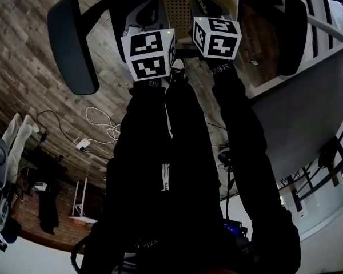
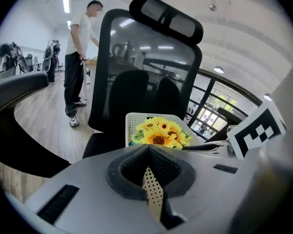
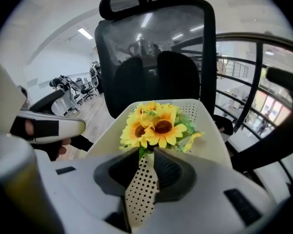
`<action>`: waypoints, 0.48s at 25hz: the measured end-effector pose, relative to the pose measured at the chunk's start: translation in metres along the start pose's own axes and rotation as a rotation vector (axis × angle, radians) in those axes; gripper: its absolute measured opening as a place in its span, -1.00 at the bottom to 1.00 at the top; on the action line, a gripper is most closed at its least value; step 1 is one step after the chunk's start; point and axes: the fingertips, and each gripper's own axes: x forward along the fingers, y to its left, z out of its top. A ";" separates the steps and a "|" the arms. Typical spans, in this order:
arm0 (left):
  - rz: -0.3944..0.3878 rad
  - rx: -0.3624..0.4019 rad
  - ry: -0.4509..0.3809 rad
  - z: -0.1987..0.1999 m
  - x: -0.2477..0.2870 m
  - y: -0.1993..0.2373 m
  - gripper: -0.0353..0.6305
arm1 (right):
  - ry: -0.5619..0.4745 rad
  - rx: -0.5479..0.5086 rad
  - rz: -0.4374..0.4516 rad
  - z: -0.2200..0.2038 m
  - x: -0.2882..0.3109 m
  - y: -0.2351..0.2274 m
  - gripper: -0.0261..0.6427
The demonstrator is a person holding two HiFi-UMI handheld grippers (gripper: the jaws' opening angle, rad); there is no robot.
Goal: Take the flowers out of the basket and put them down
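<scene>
Wood-plank floor (image 1: pixel 23 33) is spreading out around a black mesh office chair (image 3: pixel 156 48), and a white perforated basket (image 3: pixel 210 130) is sitting in front of its backrest, on the seat as far as I can judge. The flowers (image 3: pixel 154 126), a bunch of yellow sunflowers with green leaves, are standing inside the basket with their heads rising above its rim. Well beyond the basket, past the chair, a person (image 2: pixel 80 57) is standing.

I am holding both grippers side by side just short of the basket, both aiming down at it. The left gripper (image 2: pixel 149 147) is carrying nothing, and its fingers (image 2: pixel 132 168) are pressing together at the tips. The right gripper (image 3: pixel 149 154) is lining up on the bunch. Its fingers (image 3: pixel 170 171) are standing a little apart, with a green stem showing just past the gap but nothing pinched.

As I read it, I am setting up for the pick, and nothing is out of the basket yet. To do it well, the right fingers should be spreading wider before going in and aiming low – at the stems under the blooms, not the petals, which would likely crush or slip. The left fingers could be steadying the basket's near rim so it is not riding up with the bunch. After that, I am judging a straight lift best – clear of the basket wall before swinging aside.
</scene>
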 end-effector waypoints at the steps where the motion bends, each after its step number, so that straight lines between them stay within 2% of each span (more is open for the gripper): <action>1: 0.001 -0.003 0.004 0.000 0.003 0.000 -0.89 | 0.006 0.002 0.000 -0.001 0.003 -0.001 -0.61; 6: 0.017 -0.014 0.025 -0.003 0.017 0.002 -0.89 | 0.036 0.012 -0.004 -0.009 0.022 -0.005 -0.45; 12: 0.009 -0.013 0.020 0.004 0.033 0.008 -0.89 | 0.052 0.004 -0.025 -0.013 0.052 -0.016 0.02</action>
